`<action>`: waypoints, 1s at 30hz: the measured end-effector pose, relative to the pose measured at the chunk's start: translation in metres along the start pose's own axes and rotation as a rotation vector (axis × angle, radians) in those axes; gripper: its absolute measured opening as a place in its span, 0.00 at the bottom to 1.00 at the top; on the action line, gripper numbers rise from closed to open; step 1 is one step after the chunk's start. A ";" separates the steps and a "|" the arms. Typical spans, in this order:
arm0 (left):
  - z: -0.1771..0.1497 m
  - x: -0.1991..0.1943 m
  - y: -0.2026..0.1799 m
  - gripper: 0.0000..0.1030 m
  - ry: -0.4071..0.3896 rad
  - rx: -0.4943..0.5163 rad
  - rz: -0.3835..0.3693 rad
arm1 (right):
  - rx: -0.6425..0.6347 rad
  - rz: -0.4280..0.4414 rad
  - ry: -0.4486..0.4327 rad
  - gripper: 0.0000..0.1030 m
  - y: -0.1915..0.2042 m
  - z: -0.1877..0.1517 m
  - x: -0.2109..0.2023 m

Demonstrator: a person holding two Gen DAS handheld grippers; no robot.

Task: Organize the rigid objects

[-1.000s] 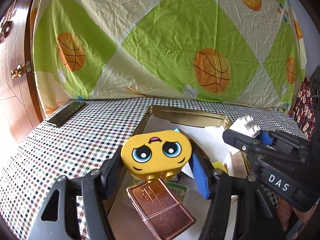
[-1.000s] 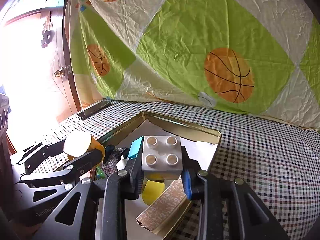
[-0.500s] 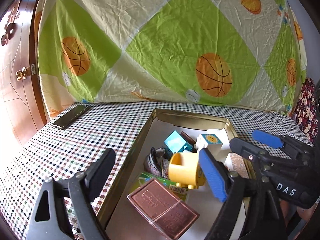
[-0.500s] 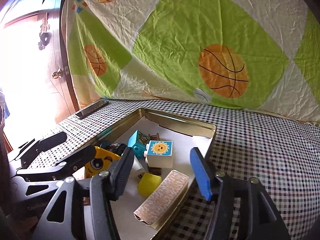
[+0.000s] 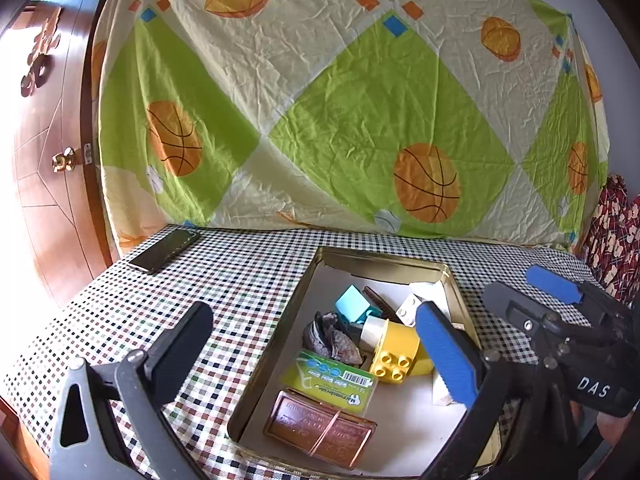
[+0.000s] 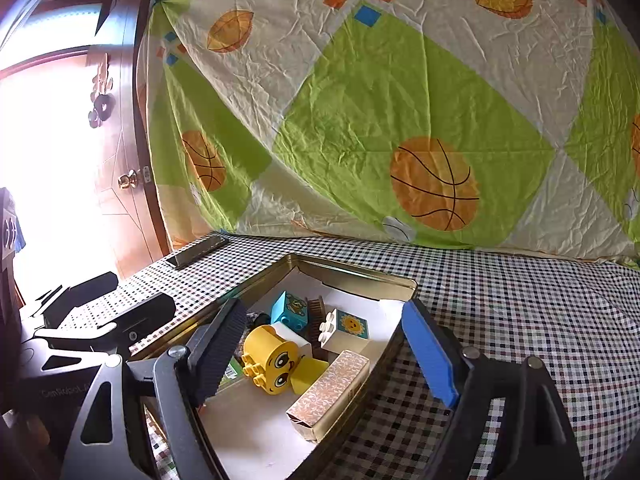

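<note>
Left wrist view: the left gripper (image 5: 320, 344) stands wide, its jaws having just been opening, and nothing is pressed between them; its black finger hangs over the checked tablecloth (image 5: 240, 280) and its blue pad over the right part of the gold tin tray (image 5: 384, 257). The yellow face block (image 5: 396, 354) lies on its side inside the tray, studs toward the camera, near the middle. Just beyond it sit a teal block (image 5: 354, 305) and a white block (image 5: 410, 310); a dark crumpled piece (image 5: 332, 338) lies to its left. Nearer lie a green card (image 5: 330, 380) with a barcode (its print too small to read) and a copper-coloured embossed box (image 5: 320, 426) by the near rim. The cloth left of the tray is open as far as a dark phone (image 5: 166, 250) at the far left edge. The right gripper (image 5: 532, 292) shows at the right, its body marked "DAS".

Right wrist view: the right gripper (image 6: 324, 344) is also spread, jaws just having been opening, with nothing gripped. Below it in the tray lie the white block with a sun picture (image 6: 346, 330), the yellow face block, and a patterned gold box (image 6: 330, 390) along the right wall. The cloth to the right runs open to the basketball-print sheet (image 6: 360, 120) hung behind. The left gripper's body (faint lettering, unreadable) sits at the left.
</note>
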State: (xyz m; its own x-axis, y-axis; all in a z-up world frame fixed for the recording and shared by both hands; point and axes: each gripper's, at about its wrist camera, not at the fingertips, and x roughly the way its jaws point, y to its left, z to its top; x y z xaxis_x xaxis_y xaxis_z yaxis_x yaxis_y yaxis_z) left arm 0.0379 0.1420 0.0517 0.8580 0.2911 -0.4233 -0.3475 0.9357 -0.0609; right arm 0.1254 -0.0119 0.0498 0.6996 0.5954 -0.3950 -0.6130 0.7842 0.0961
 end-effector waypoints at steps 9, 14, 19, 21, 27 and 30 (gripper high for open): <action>-0.001 -0.002 0.016 1.00 0.029 -0.041 0.006 | -0.058 0.037 -0.028 0.83 0.023 0.007 -0.015; -0.003 -0.002 0.019 1.00 0.033 -0.046 0.019 | -0.080 0.040 -0.032 0.83 0.031 0.008 -0.016; -0.007 0.000 0.020 1.00 0.037 -0.035 0.049 | -0.077 0.039 -0.020 0.83 0.031 0.003 -0.012; -0.008 0.001 0.019 1.00 0.029 -0.023 0.063 | -0.075 0.037 -0.015 0.83 0.030 0.002 -0.011; -0.010 0.000 0.014 1.00 0.022 0.005 0.066 | -0.069 0.032 -0.013 0.83 0.028 0.000 -0.011; -0.009 -0.001 0.012 1.00 0.017 0.012 0.066 | -0.065 0.032 -0.013 0.83 0.026 0.000 -0.011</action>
